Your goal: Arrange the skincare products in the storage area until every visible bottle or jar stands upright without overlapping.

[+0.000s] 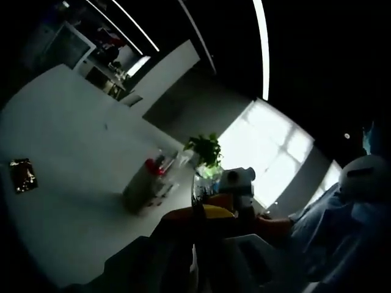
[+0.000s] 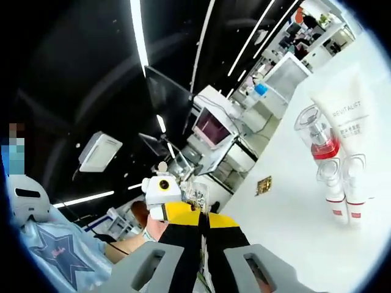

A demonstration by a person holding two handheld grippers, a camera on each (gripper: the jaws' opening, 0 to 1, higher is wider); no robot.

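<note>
In the left gripper view, the left gripper (image 1: 197,268) was seen nearest the camera, its two jaws pressed together with only a thin dark slit between them and nothing pinched. In the right gripper view, the right gripper (image 2: 203,265) was likewise seen with its jaws brought together, holding nothing. Just past its jaws the other gripper's yellow body was seen, held in a hand (image 2: 145,221).

The skincare products were seen standing upright in a close group on the white surface (image 2: 287,207), near its right side in the right gripper view: a tall white tube (image 2: 345,113), a clear bottle with a red band (image 2: 319,139) just beside it, and two small white bottles with red bands (image 2: 343,192) in front. A small dark packet (image 2: 264,185) was seen lying on the surface, well apart from them. A potted plant (image 1: 204,149) was seen by a bright window.
</note>
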